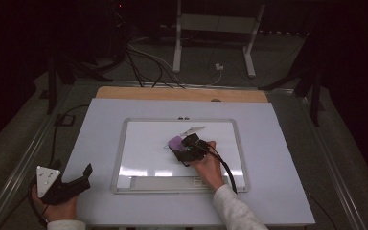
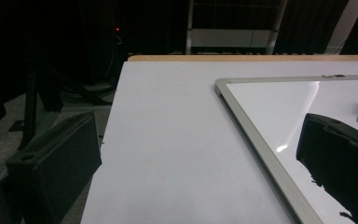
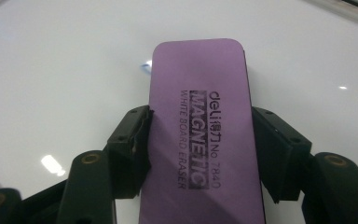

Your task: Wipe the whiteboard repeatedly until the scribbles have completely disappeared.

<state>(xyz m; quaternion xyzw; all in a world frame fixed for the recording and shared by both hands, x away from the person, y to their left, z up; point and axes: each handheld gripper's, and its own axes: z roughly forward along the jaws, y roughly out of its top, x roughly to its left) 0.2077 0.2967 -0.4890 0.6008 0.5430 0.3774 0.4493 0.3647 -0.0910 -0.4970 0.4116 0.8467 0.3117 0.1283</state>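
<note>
Right hand-held gripper [image 3: 200, 154] clamped on purple eraser [image 3: 200, 126], frame centre on whiteboard [image 1: 139, 143]. Press flat, wipe over blue mark [image 3: 144, 66]. Left hand-held gripper [image 1: 74, 184] open, idle at lower left.

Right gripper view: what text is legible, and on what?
All on the purple eraser, clamped between the right gripper jaws:
"deli" followed by characters I can't read
"No 7840"
"MAGNETIC"
"WHITE BOARD ERASER"
Whiteboard: a small mark on its bottom frame in the high view, too small to read.
</note>
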